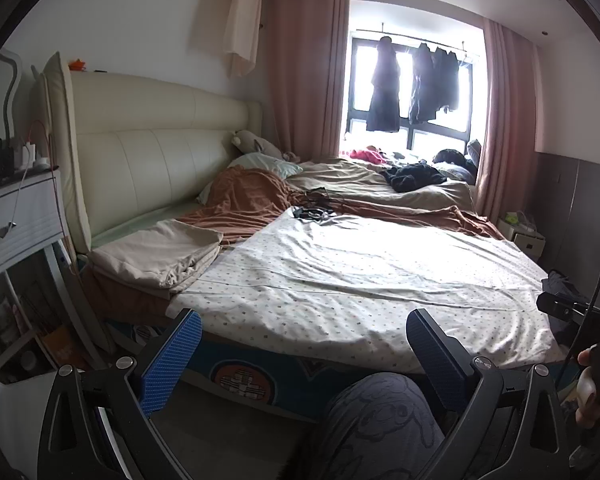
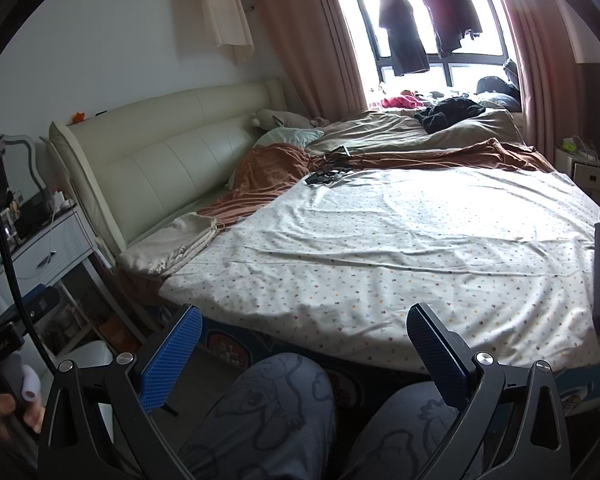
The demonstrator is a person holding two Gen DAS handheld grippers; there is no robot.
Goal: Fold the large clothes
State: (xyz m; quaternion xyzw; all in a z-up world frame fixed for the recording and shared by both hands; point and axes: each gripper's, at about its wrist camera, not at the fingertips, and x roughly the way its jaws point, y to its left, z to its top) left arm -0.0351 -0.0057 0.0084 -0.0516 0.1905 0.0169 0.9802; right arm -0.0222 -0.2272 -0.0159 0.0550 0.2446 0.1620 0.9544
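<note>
A large white cloth with small coloured dots (image 1: 360,272) (image 2: 400,248) lies spread flat over the near part of the bed, lightly wrinkled. My left gripper (image 1: 302,320) hovers at the bed's near edge, open, nothing between its blue pads (image 1: 172,356). My right gripper (image 2: 303,314) is likewise open and empty at the same edge. A folded beige cloth (image 1: 160,252) (image 2: 180,240) rests on the bed's left corner. A dark crumpled garment (image 1: 414,176) (image 2: 452,114) lies far back near the window.
A brown blanket (image 1: 252,204) and a tan duvet (image 1: 360,180) cover the far half, with dark cables (image 1: 316,204) between. The person's knees (image 2: 276,412) sit below the grippers. A white nightstand (image 1: 16,212) stands left, a cream headboard (image 1: 152,152) behind, dark clothes (image 1: 384,88) hang at the window.
</note>
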